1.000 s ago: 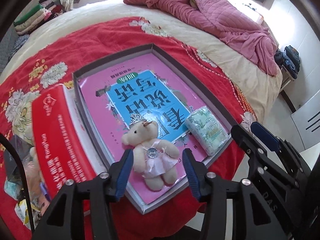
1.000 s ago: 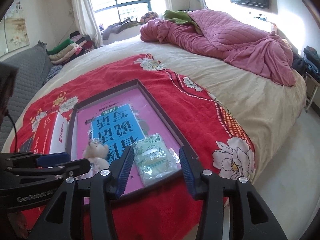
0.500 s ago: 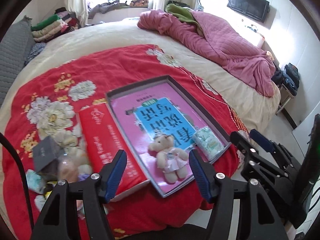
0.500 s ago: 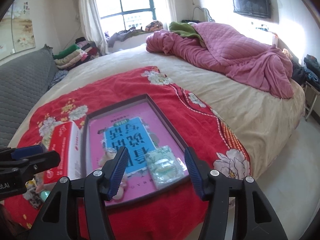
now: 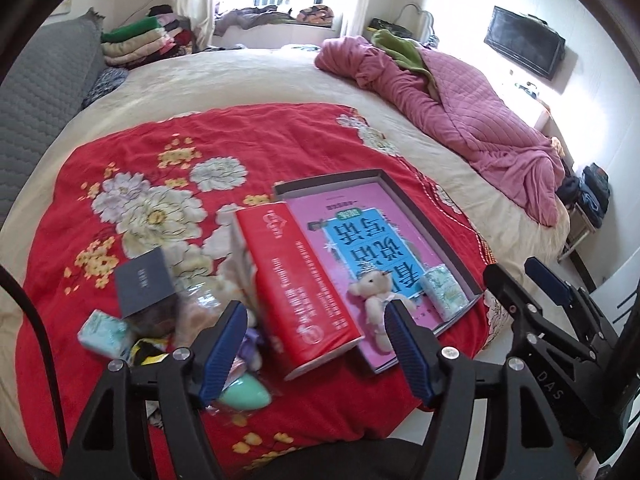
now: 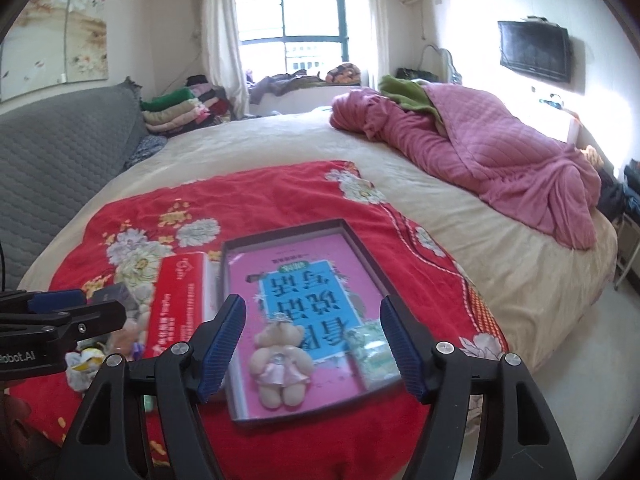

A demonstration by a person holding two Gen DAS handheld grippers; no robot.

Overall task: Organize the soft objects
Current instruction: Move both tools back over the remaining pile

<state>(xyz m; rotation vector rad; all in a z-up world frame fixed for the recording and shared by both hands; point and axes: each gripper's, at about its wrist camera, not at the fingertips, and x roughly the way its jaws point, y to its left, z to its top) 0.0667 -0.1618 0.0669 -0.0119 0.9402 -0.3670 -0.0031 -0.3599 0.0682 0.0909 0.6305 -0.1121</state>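
A small beige teddy bear (image 5: 375, 300) in a pink dress lies in a shallow grey box (image 5: 436, 236) on a pink book; it also shows in the right wrist view (image 6: 282, 364). A green tissue pack (image 5: 443, 290) lies beside it in the box (image 6: 372, 252). A pile of small soft items (image 5: 192, 320) lies left of a red box (image 5: 304, 288). My left gripper (image 5: 316, 352) is open and empty, held above the red box. My right gripper (image 6: 312, 348) is open and empty, above the bear.
A red floral blanket (image 5: 168, 168) covers the near part of the bed. A pink quilt (image 5: 460, 100) lies bunched at the far right. A grey headboard (image 6: 52, 152) is on the left. A dark card (image 5: 145, 282) and another tissue pack (image 5: 106, 334) lie in the pile.
Both grippers have pulled back and up from the grey box. The left one has swung left, bringing the red box and the pile into view. The bear and tissue pack stay in the box.
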